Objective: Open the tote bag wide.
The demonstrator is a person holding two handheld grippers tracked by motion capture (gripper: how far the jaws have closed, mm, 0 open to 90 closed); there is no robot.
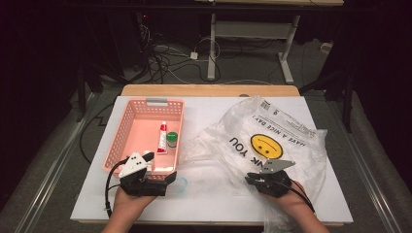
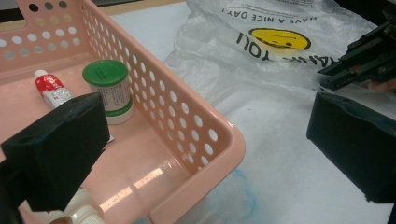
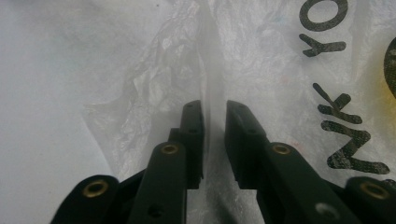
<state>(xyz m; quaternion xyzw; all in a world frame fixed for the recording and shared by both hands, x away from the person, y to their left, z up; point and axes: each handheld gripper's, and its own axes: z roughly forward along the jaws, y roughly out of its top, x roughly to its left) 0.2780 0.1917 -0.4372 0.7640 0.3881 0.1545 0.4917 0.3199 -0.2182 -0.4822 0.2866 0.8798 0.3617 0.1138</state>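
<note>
A person stands at the near edge of the white table (image 1: 214, 199), a gripper in each hand. In the lower right of the high view the right gripper (image 1: 253, 178) lies low over the near edge of a clear plastic bag (image 1: 272, 136), the one printed with a yellow smiley and "THANK YOU", which sprawls across the right half of the table. In the right gripper view, that gripper (image 3: 215, 114) has its two black jaws drawn close together with a raised fold of the bag's film (image 3: 212, 70) standing in the slim gap between them; whether the pads truly press the film I cannot tell, for a sliver of light shows on either side of the fold. In the lower left of the high view the left gripper (image 1: 160, 177) sits at the near right corner of the pink perforated basket (image 1: 127, 121). In the left gripper view its jaws stand wide apart, one over the basket's inside, the other over the bare table, astride the basket's corner (image 2: 233, 140) and gripping nothing. Inside the basket a green-capped jar (image 2: 108, 88) stands upright, and a red-and-white tube (image 2: 50, 88) lies just beside it.
</note>
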